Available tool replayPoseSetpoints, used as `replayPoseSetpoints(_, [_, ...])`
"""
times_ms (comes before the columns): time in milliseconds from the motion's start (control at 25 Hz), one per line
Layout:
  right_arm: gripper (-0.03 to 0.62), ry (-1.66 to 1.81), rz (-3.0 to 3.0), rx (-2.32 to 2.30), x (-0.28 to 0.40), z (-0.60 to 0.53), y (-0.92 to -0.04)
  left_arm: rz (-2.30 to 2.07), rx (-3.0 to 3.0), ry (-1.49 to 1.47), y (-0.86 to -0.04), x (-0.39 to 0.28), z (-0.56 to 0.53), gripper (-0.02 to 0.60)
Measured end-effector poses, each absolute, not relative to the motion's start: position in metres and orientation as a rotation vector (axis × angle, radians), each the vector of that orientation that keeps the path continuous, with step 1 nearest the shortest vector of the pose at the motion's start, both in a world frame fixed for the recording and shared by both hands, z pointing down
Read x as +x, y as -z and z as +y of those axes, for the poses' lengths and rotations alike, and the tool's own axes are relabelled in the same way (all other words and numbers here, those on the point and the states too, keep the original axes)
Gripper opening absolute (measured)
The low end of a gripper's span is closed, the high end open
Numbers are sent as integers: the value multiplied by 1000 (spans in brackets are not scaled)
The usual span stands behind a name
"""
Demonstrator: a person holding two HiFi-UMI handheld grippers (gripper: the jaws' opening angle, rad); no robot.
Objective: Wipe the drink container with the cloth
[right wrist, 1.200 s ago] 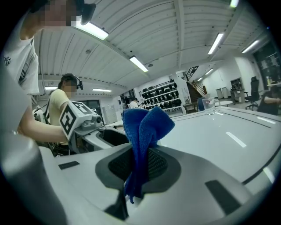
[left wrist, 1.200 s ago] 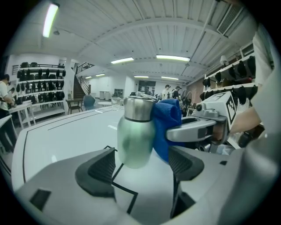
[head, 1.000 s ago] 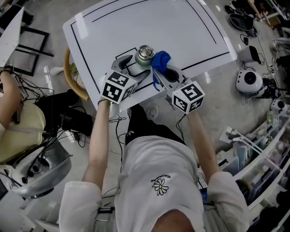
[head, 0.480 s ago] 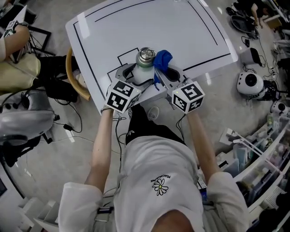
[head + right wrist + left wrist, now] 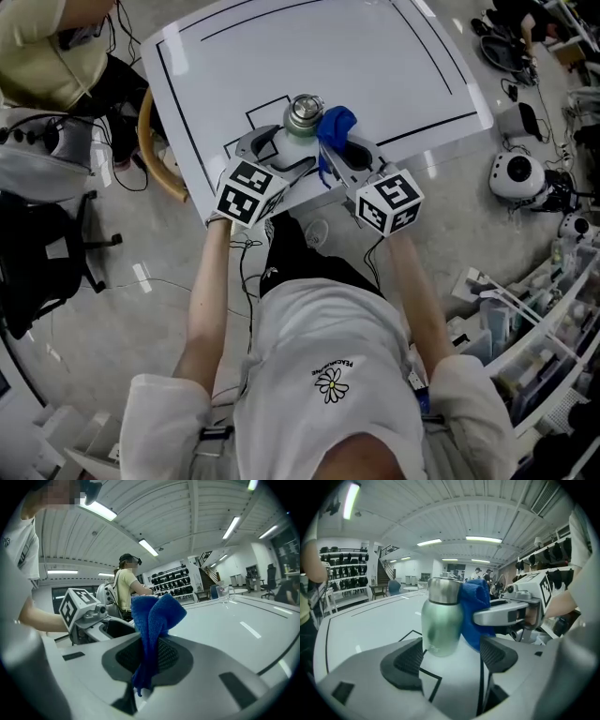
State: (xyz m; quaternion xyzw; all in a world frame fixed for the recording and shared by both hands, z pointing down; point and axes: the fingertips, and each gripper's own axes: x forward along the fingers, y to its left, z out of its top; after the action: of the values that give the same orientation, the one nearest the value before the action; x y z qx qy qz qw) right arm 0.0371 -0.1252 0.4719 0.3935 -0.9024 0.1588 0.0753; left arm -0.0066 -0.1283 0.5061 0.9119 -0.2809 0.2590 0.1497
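Bottle (image 5: 440, 616) upright btw spread L gripper (image 5: 452, 656) jaws; R gripper (image 5: 147, 658) clamps cloth (image 5: 153, 616).

drink container (image 5: 440, 623): pale green, silver cap | cloth (image 5: 151, 616): blue | table (image 5: 328, 66): white, black lines

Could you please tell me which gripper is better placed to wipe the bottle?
Right. The right gripper is shut on the blue cloth, close beside the bottle. The left gripper is open and holds no cloth.

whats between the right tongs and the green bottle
The blue cloth, pinched in the right tongs, sits right beside the green bottle; the left gripper view shows it best.
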Motion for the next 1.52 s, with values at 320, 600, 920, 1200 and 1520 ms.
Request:
replayPoseSetpoints(320, [42,-458,-2698,1178,43,-131,-472,-767,2633,-783,-515,1,-148,365])
replayPoseSetpoints(600, [43,-453,-2671,1215,52,-142,-474,-771,2620,-797,-514,4,-127,365])
replayPoseSetpoints(920, [42,-491,-2684,1194,37,-119,-477,-739,2603,-834,-515,6,-104,365])
replayPoseSetpoints(1200, [43,-465,-2720,1012,14,-101,-478,-698,2624,-824,-517,18,-94,365])
replayPoseSetpoints(1520, [42,-463,-2736,1016,24,-102,-464,-756,2660,-799,-501,8,-101,365])
